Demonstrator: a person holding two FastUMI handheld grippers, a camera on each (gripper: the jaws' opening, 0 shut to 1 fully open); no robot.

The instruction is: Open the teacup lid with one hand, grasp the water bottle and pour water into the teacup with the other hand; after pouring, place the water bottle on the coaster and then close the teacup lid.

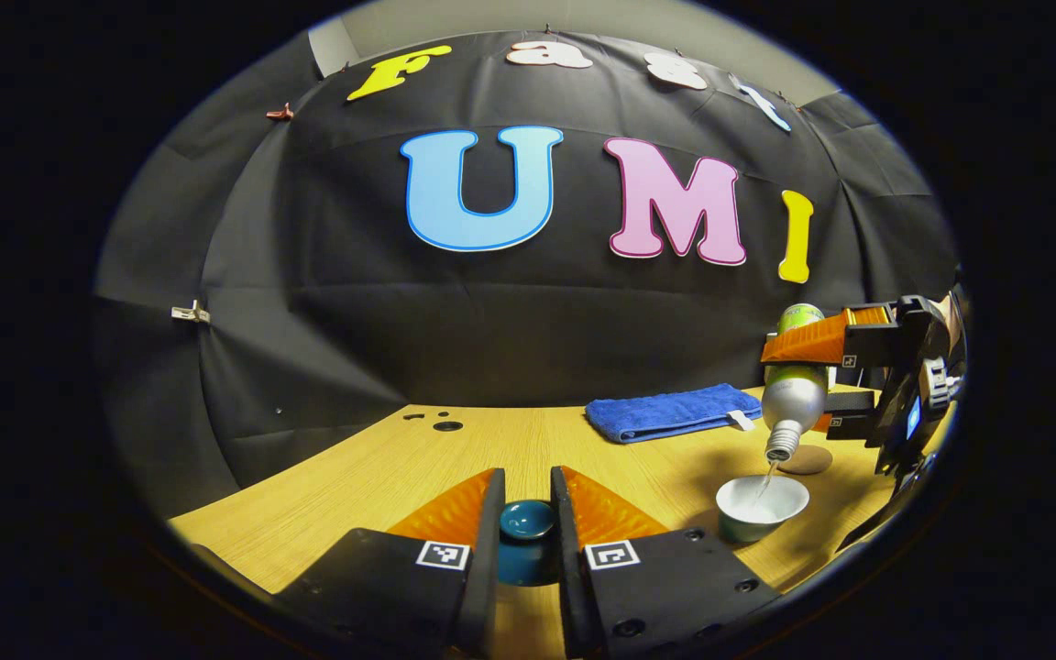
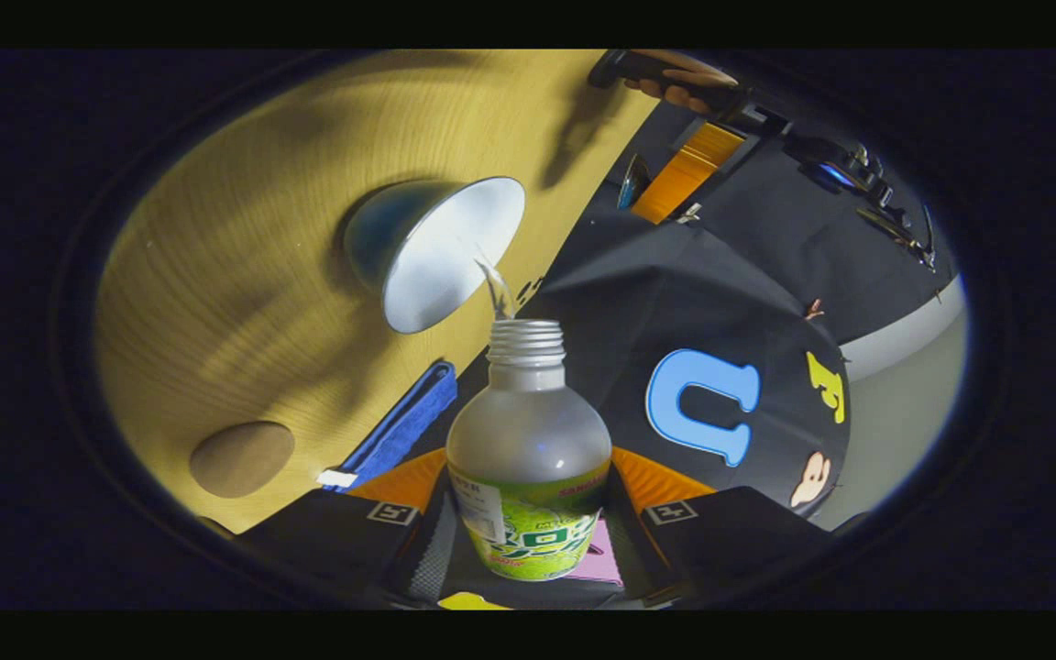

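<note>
The task stands at its middle step: the lid (image 1: pixel 528 521) is off the teacup (image 1: pixel 760 507), and pouring is under way, so what is left, as I judge it, is to finish the pour, stand the water bottle (image 2: pixel 528 449) on the coaster (image 1: pixel 805 459), and put the lid back. The left claw (image 1: pixel 528 527) pinches the lid by its rounded knob, both fingers pressed to its sides, and holds it well to the left of the teacup, above the wooden surface (image 1: pixel 455 467). The right claw (image 2: pixel 528 536) is clamped on the labelled body of the water bottle, a finger on each side, and holds it tilted steeply mouth-down over the teacup. A thin stream of water (image 2: pixel 497 289) leaves the threaded, uncapped neck and falls into the open teacup. The teacup is a small bowl-shaped vessel with a pale inside and a darker bluish-green outside, standing upright on the surface. The water bottle is frosted and translucent toward the neck, with a green printed label lower down. The coaster, a round brownish disc, lies bare just behind the teacup, and a folded blue towel (image 1: pixel 670 412) lies farther back, to the teacup's left.
</note>
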